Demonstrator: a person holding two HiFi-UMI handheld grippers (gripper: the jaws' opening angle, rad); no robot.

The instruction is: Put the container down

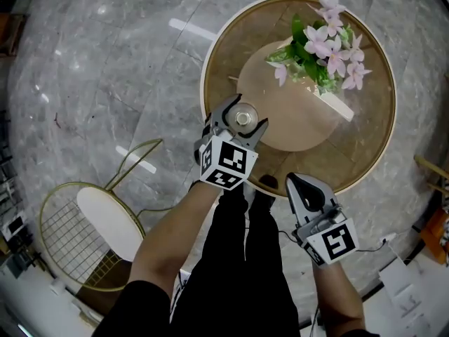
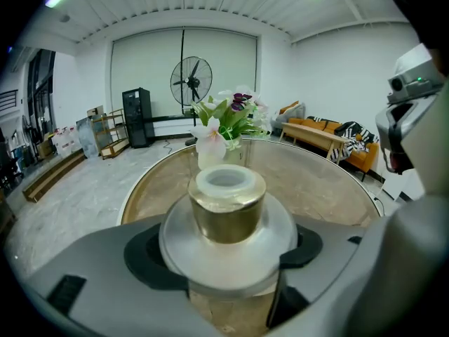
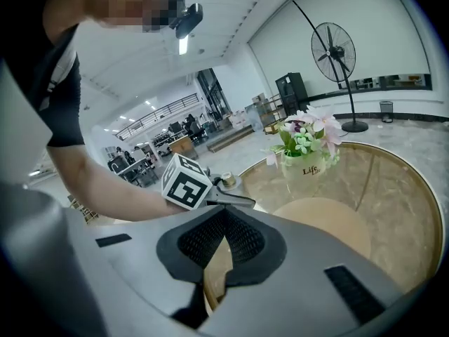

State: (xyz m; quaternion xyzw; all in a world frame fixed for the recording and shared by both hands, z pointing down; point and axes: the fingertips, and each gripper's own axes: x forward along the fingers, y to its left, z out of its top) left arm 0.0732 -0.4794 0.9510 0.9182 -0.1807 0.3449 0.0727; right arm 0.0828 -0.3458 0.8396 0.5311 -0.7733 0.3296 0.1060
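The left gripper (image 1: 243,120) fingers clasp the container (image 2: 228,209) by its wide clear shoulder, mid-frame over the counter (image 1: 354,153) near its edge. It looks like glass with a gold collar: stiff, slick and breakable. The right gripper (image 1: 298,184), lower right, has its fingers pressed together on nothing.

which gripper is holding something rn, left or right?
The left gripper: its jaws are shut on the clear container with the gold neck, over the round table. The right gripper has its jaws together with nothing between them.
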